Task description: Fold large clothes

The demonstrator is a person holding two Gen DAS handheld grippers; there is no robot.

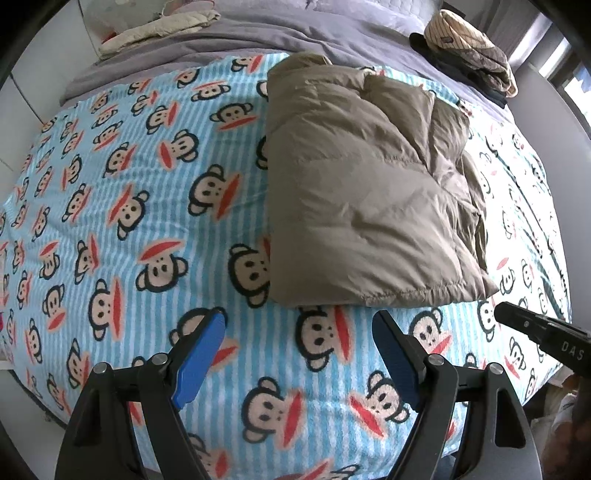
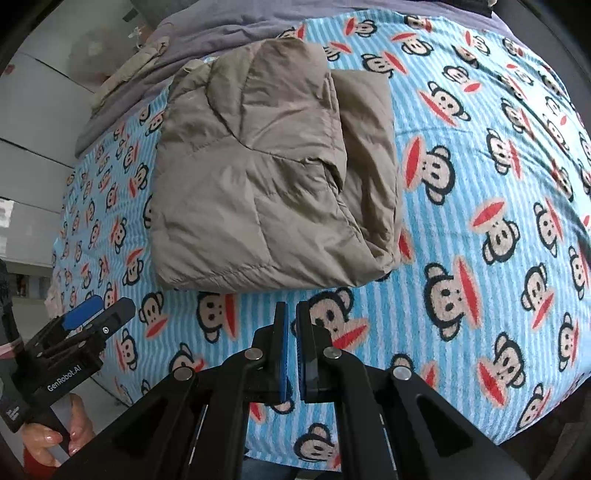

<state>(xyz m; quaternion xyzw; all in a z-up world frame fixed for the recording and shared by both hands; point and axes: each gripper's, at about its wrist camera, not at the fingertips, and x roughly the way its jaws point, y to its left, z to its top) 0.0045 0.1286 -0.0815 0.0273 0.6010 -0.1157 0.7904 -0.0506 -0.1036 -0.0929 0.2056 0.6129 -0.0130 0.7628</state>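
Observation:
A tan puffy jacket lies folded into a thick rectangle on the blue monkey-print blanket; it also shows in the right wrist view. My left gripper is open and empty, just short of the jacket's near edge; it also shows at the lower left of the right wrist view. My right gripper is shut with nothing between the pads, hovering over the blanket just short of the jacket. Its black tip shows at the right of the left wrist view.
A grey duvet lies across the far end of the bed. A cream garment sits at the far left and a pile of striped and dark clothes at the far right. A white wall borders the bed's left side.

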